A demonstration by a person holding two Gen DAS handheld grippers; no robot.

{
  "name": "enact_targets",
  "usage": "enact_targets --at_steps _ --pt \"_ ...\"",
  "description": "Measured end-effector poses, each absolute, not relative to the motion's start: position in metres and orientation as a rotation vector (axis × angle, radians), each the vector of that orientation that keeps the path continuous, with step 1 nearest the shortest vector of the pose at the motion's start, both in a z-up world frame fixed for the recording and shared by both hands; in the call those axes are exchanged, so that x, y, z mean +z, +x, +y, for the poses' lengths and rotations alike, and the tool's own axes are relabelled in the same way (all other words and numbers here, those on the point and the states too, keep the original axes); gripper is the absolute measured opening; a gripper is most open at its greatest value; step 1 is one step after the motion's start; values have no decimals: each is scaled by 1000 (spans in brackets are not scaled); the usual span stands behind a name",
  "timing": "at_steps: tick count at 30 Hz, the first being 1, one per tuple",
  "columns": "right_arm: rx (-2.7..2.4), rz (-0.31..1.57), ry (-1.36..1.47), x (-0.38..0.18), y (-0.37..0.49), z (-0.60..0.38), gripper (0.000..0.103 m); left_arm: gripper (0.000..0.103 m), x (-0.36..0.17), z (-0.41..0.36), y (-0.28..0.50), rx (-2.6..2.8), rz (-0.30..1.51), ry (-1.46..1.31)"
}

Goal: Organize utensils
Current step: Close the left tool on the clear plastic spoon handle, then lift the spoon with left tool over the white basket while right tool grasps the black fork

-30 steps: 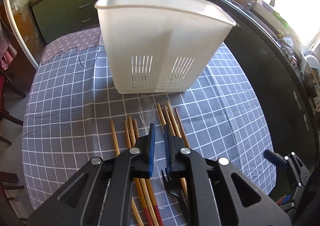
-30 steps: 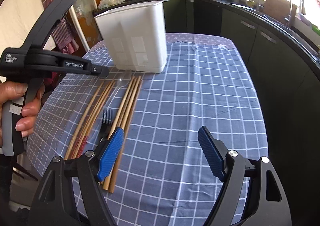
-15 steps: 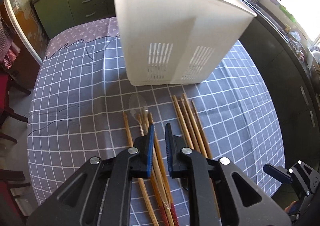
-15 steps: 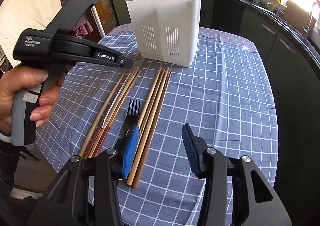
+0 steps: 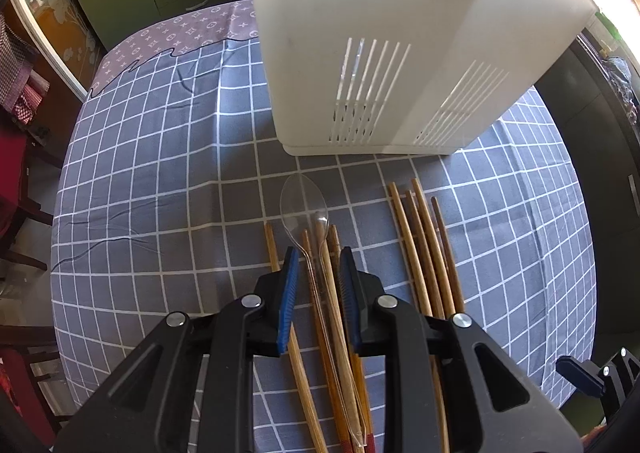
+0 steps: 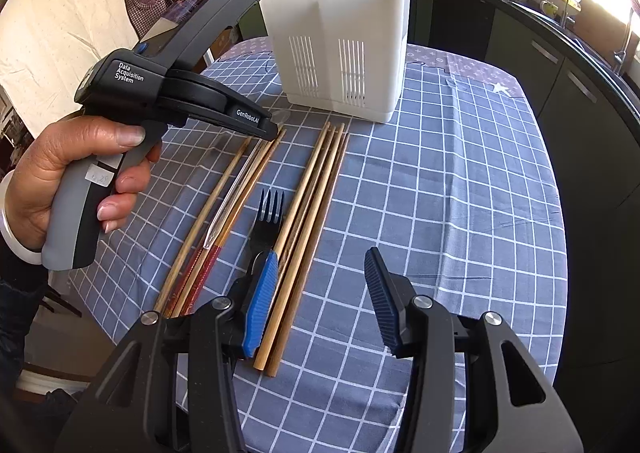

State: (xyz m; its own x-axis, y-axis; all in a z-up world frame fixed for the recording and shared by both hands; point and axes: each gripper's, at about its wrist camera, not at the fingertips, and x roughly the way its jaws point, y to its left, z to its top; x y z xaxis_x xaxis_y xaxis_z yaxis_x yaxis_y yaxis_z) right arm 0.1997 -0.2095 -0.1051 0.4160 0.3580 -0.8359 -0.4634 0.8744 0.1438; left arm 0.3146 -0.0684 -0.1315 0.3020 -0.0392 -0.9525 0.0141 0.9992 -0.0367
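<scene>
The left gripper [image 5: 318, 273] has come down and forward over the left bundle of chopsticks [image 5: 336, 317]; a second ago it hung higher and further back, with the black fork beneath it. Its jaws have just been opening from a near-closed gap, and they now stand narrowly apart, released, straddling the handle of the clear plastic spoon [image 5: 302, 205] and the two or three chopsticks it lies on. The pads press on nothing yet. The spoon's bowl points toward the white utensil caddy [image 5: 400, 53], which stands upright at the far side of the checked worktop [image 5: 160, 173], its top out of view.

The right gripper [image 6: 320, 289] has narrowed its jaws since a second ago, and they now hold half open and empty. They hover above the near end of the black fork [image 6: 269, 215] and the right bundle of chopsticks [image 6: 316, 213], touching neither as far as the view shows.

All the utensils lie on the cloth, none visibly in the caddy. The left side looks set for the first pick, most likely the spoon. The risk is that so narrow a gap catches a chopstick along with the thin, slippery handle.
</scene>
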Motion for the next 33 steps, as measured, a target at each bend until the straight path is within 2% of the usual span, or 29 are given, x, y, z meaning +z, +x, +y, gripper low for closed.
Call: enact_targets --at_steps 7,9,14,20,33 --pt "524 1013 -113 -103 198 -210 47 21 -140 -77 319 -24 1296 -9" --pt "525 1011 -111 -102 198 -211 47 14 -143 -83 319 -29 1305 -3" --pt "524 1010 -109 -102 197 -212 48 7 -142 -91 320 -37 1297 -3" --pt "526 1008 -112 -102 196 -213 51 7 -135 -80 319 -54 1286 -26" --pt "544 1017 -134 -105 195 -205 51 7 -126 -52 315 -75 1307 -14"
